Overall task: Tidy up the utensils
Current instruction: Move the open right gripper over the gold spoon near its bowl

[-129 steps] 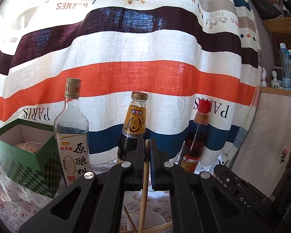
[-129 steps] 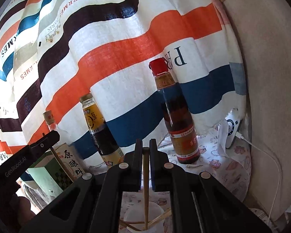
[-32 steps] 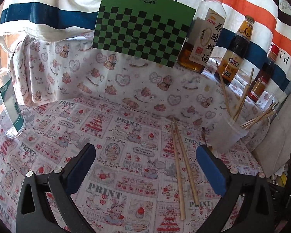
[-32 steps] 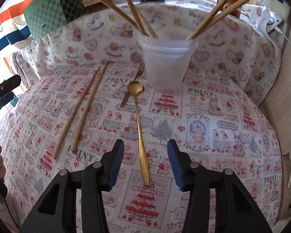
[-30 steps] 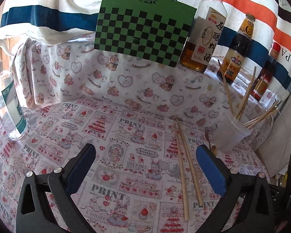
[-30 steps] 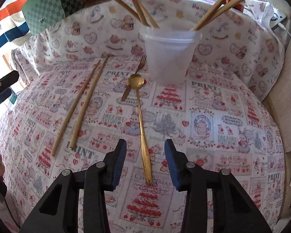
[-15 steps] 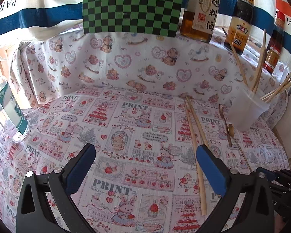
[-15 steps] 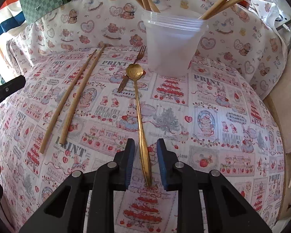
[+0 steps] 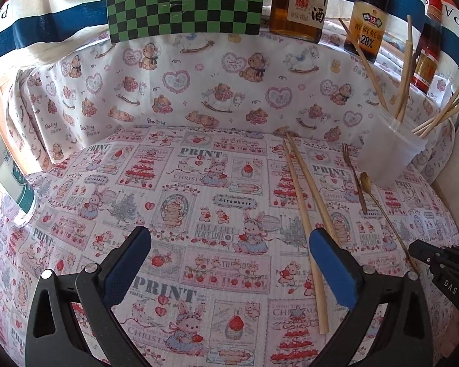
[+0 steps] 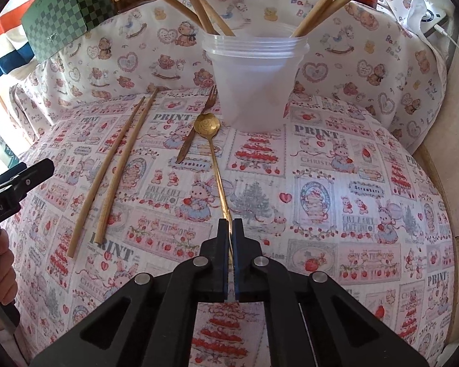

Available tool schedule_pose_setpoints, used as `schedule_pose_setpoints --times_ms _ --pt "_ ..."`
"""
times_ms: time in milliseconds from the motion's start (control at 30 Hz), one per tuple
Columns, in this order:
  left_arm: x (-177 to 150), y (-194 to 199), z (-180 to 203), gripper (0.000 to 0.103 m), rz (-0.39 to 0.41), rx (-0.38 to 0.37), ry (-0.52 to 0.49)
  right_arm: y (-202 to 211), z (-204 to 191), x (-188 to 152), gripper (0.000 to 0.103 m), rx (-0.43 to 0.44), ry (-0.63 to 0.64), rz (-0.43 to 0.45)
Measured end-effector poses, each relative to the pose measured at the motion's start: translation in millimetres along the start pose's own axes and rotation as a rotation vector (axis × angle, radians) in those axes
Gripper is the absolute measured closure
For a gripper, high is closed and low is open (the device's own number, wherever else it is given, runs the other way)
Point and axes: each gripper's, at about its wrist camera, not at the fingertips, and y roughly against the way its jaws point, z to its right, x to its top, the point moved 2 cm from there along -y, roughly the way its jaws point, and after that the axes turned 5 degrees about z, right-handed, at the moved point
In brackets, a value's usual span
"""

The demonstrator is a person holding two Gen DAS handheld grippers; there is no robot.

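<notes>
A gold spoon (image 10: 206,125) lies on the printed tablecloth with its bowl toward a clear plastic cup (image 10: 254,82). My right gripper (image 10: 229,223) is shut on the near part of the spoon's handle, low over the cloth. A small fork (image 10: 186,146) lies just left of the spoon. Further left rests a pair of wooden chopsticks (image 10: 107,177). Several more chopsticks stand in the cup. My left gripper (image 9: 229,235) hangs wide open above the cloth, holding nothing. The loose chopsticks (image 9: 321,321) pass by its right finger. The cup (image 9: 388,156) and spoon (image 9: 365,180) lie to its right.
On a raised ledge at the back stand a green checkered box (image 9: 183,0) and three sauce bottles (image 9: 367,15). A spray bottle (image 9: 9,183) is at the far left edge. A hand (image 10: 0,263) holds the left gripper's handle. A white cable (image 10: 456,46) runs down the right side.
My right gripper's jaws have closed from open onto the spoon handle. My left gripper has sunk and tipped down toward the cloth, nearer the loose chopsticks, still wide open.
</notes>
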Motion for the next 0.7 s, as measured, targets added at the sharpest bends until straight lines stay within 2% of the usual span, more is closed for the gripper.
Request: schedule_pose_setpoints --times_ms 133,200,267,333,433,533,633,700 --pt "1.2 1.1 -3.3 0.0 0.008 0.003 0.017 6.4 -3.5 2.5 0.1 -0.03 0.022 0.061" --pt "1.5 0.8 -4.3 0.0 0.006 0.001 0.021 2.7 -4.9 2.5 0.096 -0.05 0.038 0.033" --pt "1.9 2.1 -4.6 0.0 0.009 0.001 0.023 -0.2 -4.8 2.3 0.077 -0.038 0.042 -0.016" --pt "2.8 4.1 -4.5 0.0 0.015 -0.001 0.023 3.8 -5.5 0.6 0.073 -0.026 0.043 -0.017" --pt "3.4 7.5 -3.0 0.0 0.028 0.009 0.011 9.6 -8.7 -3.1 0.072 -0.05 0.071 -0.024" --pt "4.5 11.9 -0.4 0.0 0.045 0.007 -0.003 14.9 -7.4 -9.1 0.072 -0.019 0.061 -0.041" --pt "4.1 10.2 0.9 0.0 0.03 -0.003 -0.006 5.3 -1.7 -19.9 0.073 -0.049 0.041 -0.094" --pt "2.5 6.7 2.0 0.0 0.002 -0.028 0.004 5.7 -2.8 -20.1 0.082 -0.057 0.056 -0.08"
